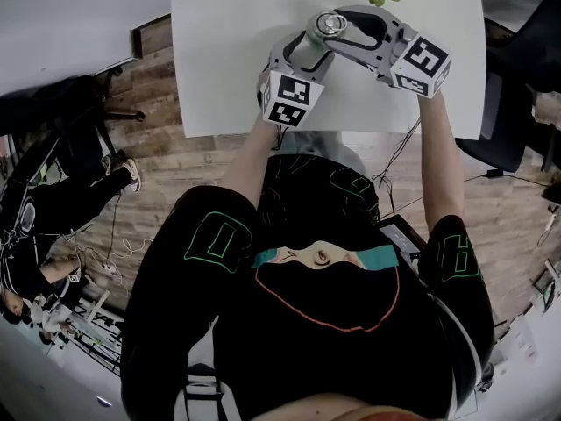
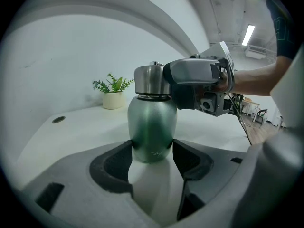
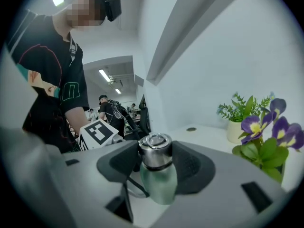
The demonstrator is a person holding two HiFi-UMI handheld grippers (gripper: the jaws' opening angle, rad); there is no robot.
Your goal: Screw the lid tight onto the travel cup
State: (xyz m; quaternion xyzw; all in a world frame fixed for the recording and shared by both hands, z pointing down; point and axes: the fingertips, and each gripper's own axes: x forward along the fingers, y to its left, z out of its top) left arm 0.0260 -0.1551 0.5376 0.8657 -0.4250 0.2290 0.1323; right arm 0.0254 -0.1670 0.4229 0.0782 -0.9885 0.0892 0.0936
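Travel cup (image 2: 152, 122) is upright, green steel body, sat btwn the pads of L tool (image 2: 152, 152). Both pads press its lower body, so L tool's clamped on the cup. Up top, shiny lid (image 3: 155, 151) w/ ring handle sits on the cup's neck. R tool (image 3: 156, 161) comes in from the cup's right in the left gripper view, pads against both sides of the lid, so it's gripping that. Under the cup is a plain white desk (image 2: 66, 137), matte; can't tell if the cup's base touches it. Behind the cup to the left there's a small potted plant (image 2: 113, 93) in a cream pot, plus a round cable hole (image 2: 58, 119) further left of the cup. Purple flowers (image 3: 268, 127) are near the cup too, wall side. White wall (image 2: 71, 51) runs right behind the cup. On the person's side of the cup the desk ends, then wood-plank floor (image 1: 184, 160) w/ cables (image 1: 118, 253) trailing, and a black office chair (image 1: 526, 68) off to the cup's right in the head view. Strip lights (image 2: 248, 34) overhead, other people (image 3: 110, 109) far behind the cup.
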